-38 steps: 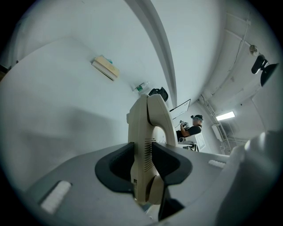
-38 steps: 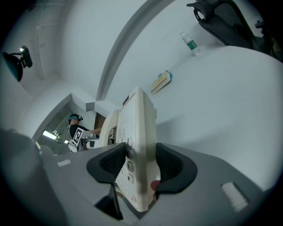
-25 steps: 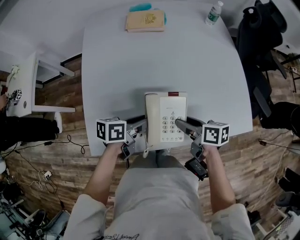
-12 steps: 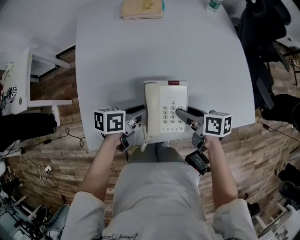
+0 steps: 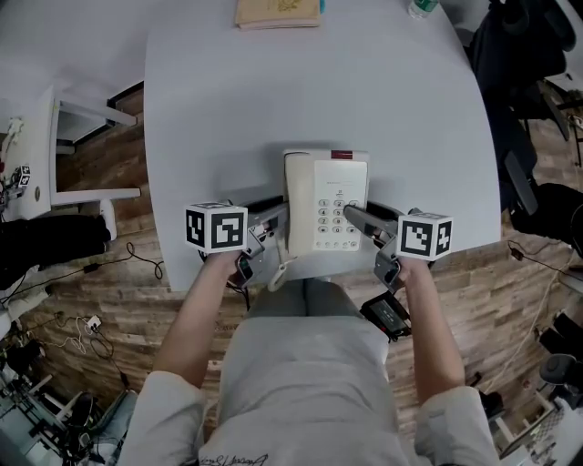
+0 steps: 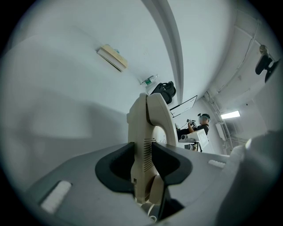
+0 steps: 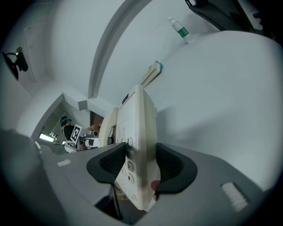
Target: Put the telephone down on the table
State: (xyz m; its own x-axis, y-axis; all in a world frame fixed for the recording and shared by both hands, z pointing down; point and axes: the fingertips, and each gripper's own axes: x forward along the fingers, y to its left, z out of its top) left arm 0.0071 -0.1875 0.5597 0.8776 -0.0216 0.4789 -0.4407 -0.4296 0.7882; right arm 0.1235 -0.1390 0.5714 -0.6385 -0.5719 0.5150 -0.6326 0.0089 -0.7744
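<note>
A cream telephone (image 5: 326, 202) with its handset on the left and a keypad is held flat over the near edge of the pale grey table (image 5: 310, 100). My left gripper (image 5: 276, 221) is shut on its handset side and my right gripper (image 5: 358, 218) on its keypad side. In the left gripper view the telephone's edge (image 6: 146, 141) stands between the dark pads of the left gripper (image 6: 143, 167). In the right gripper view the right gripper (image 7: 140, 165) clamps the telephone (image 7: 138, 137) across its face and underside. Whether the telephone touches the table I cannot tell.
A tan book (image 5: 278, 11) lies at the table's far edge, a water bottle (image 5: 421, 7) at the far right corner. A dark chair with black clothing (image 5: 519, 64) stands to the right. A white desk (image 5: 36, 164) is at the left. Cables lie on the wooden floor (image 5: 82, 328).
Both grippers and the telephone have sunk a little toward the table together. The grip on each side is the same.
</note>
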